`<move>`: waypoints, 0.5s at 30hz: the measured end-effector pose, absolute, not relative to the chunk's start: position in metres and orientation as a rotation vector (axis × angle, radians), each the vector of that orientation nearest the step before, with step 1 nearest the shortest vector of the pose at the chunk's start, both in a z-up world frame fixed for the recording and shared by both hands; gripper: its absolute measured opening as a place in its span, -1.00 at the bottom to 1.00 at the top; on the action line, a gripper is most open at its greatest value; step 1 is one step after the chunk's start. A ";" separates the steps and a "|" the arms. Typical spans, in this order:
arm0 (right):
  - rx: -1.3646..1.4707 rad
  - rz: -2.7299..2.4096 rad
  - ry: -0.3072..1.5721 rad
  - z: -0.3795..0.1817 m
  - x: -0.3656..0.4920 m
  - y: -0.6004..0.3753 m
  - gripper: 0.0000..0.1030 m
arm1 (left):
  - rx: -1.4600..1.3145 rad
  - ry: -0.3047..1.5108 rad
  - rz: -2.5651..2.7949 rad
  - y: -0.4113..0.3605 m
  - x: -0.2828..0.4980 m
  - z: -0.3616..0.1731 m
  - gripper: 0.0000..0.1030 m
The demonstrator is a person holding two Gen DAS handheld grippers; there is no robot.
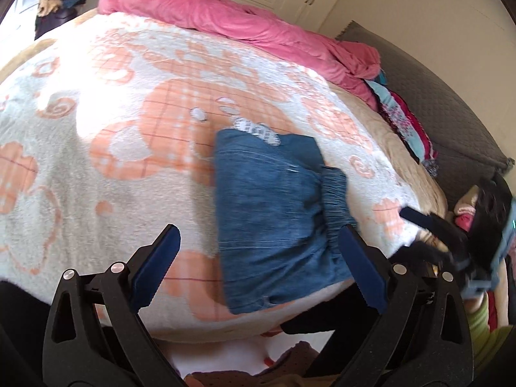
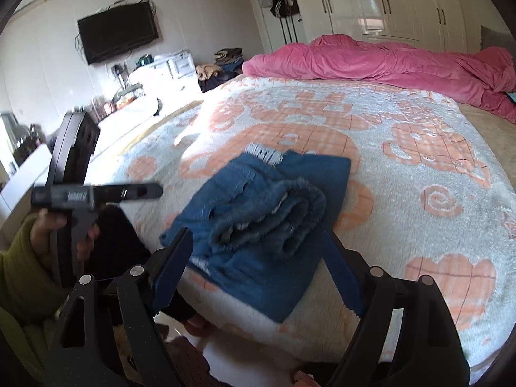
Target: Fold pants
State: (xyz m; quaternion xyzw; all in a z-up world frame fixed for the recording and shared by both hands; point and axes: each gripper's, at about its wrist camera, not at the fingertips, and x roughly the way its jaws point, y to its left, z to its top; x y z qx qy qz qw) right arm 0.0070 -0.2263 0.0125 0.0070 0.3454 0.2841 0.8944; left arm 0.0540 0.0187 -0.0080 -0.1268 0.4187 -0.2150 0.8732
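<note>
The blue denim pants point(image 1: 271, 209) lie folded into a compact bundle on the bed's white-and-orange blanket point(image 1: 129, 129), near its front edge. In the right wrist view the pants point(image 2: 267, 213) show a rolled fold on top, with a frayed hem at the far end. My left gripper point(image 1: 258, 230) is open, its blue pads wide apart above the bundle's near part and not touching it. My right gripper point(image 2: 256, 233) is open too, its fingers on either side of the bundle's near end without pressing it. Each gripper shows in the other view: the right gripper point(image 1: 419, 219) and the left gripper point(image 2: 142, 193).
A pink duvet point(image 2: 387, 61) is bunched along the bed's far side. Colourful clothes point(image 1: 406, 122) are piled by the grey headboard point(image 1: 451, 103). A hand in an olive sleeve point(image 2: 19, 258) holds the left gripper. A wall TV point(image 2: 117, 32) and white wardrobes point(image 2: 387, 0) stand beyond.
</note>
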 end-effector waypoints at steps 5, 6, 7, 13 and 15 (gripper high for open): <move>-0.096 0.614 0.749 -0.005 -0.008 -0.200 0.56 | -0.293 0.891 -0.404 0.037 0.057 -0.016 0.78; -0.116 0.620 0.746 -0.006 -0.010 -0.194 0.56 | -0.301 0.891 -0.393 0.043 0.057 -0.017 0.78; -0.131 0.628 0.742 -0.007 -0.012 -0.189 0.56 | -0.305 0.892 -0.388 0.045 0.057 -0.018 0.78; -0.295 0.722 0.682 -0.009 -0.024 -0.141 0.54 | -0.331 0.873 -0.358 0.060 0.062 -0.015 0.40; -0.368 0.733 0.666 -0.011 -0.026 -0.127 0.54 | -0.340 0.878 -0.396 0.056 0.071 -0.012 -0.01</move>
